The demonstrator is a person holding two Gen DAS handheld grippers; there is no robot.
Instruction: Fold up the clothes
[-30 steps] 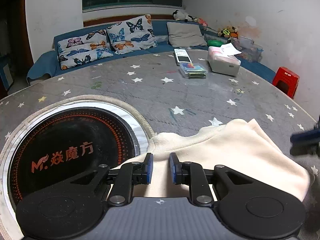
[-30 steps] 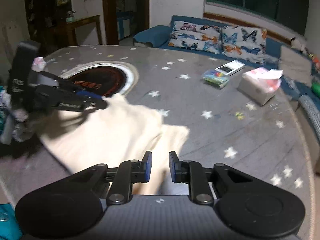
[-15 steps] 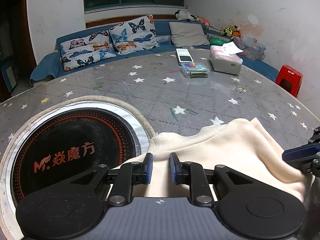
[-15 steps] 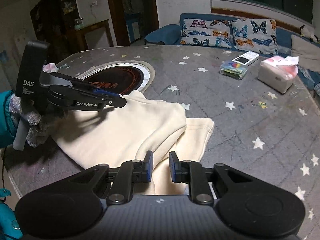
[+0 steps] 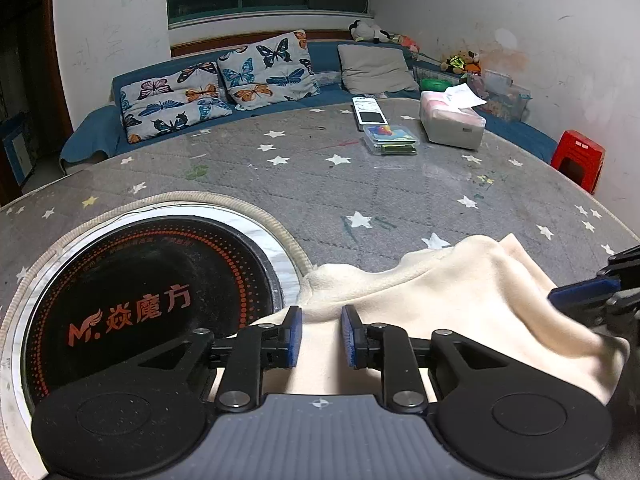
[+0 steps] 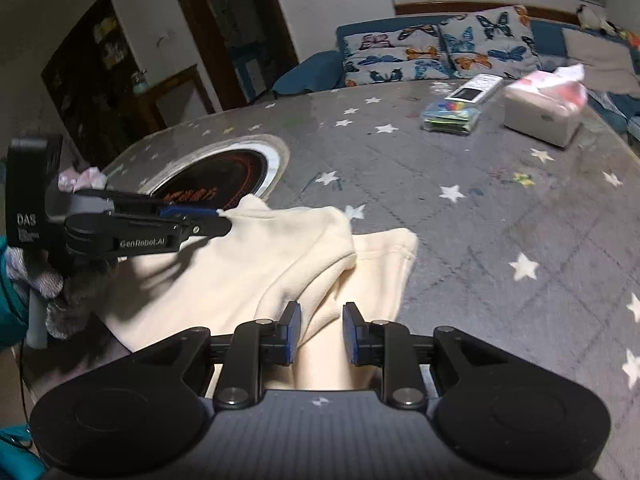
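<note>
A cream fleece garment (image 5: 452, 300) lies bunched on the grey star-patterned table (image 5: 360, 184), next to a round black hotplate (image 5: 132, 300). My left gripper (image 5: 320, 336) is open, its jaws a little apart just above the garment's near edge. It also shows in the right wrist view (image 6: 192, 220) at the garment's left edge. My right gripper (image 6: 319, 332) is open over a fold of the garment (image 6: 280, 264) at its near side. Its fingertips (image 5: 584, 292) show at the right edge of the left wrist view.
At the far side of the table lie a tissue box (image 5: 452, 124), a clear box of coloured items (image 5: 390, 140) and a white remote (image 5: 370, 110). A blue sofa with butterfly cushions (image 5: 216, 88) runs behind. A red stool (image 5: 578, 158) stands at right.
The right gripper has swung in closer over the garment's folded edge. The left gripper has stayed over the near edge. Both stayed open.
</note>
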